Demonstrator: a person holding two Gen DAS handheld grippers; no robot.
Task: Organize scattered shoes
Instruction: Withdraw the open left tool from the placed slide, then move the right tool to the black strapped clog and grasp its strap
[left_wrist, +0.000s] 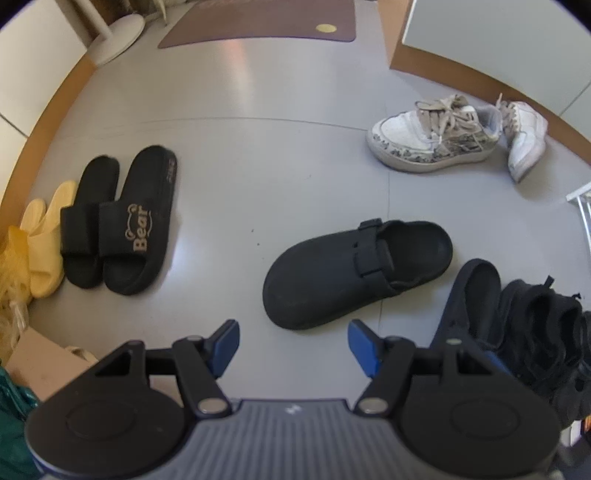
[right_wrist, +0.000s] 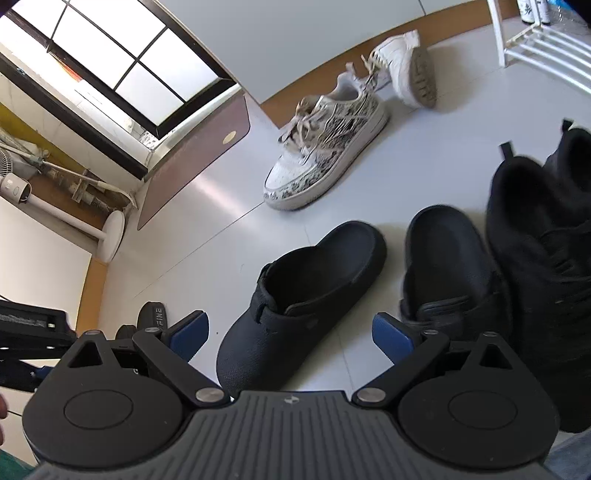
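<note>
In the left wrist view a black clog (left_wrist: 354, 273) lies on the grey floor just beyond my left gripper (left_wrist: 293, 343), which is open and holds nothing. Its mate (left_wrist: 472, 295) lies to the right, next to black sneakers (left_wrist: 546, 332). Seen from the right wrist, my right gripper (right_wrist: 290, 336) is open and hangs over the toe of the nearer clog (right_wrist: 303, 295); its blue pads (right_wrist: 391, 339) stand apart from the shoe. The second clog (right_wrist: 447, 266) and the black sneakers (right_wrist: 546, 258) sit to the right.
Two white sneakers (left_wrist: 432, 136) lie near the far wall, one tipped on its side (right_wrist: 410, 70). Black "Bear" slides (left_wrist: 136, 221) and yellow slippers (left_wrist: 40, 240) line the left wall. A brown mat (left_wrist: 258, 22), a fan base (right_wrist: 110, 236) and a white rack (right_wrist: 546, 44) stand around.
</note>
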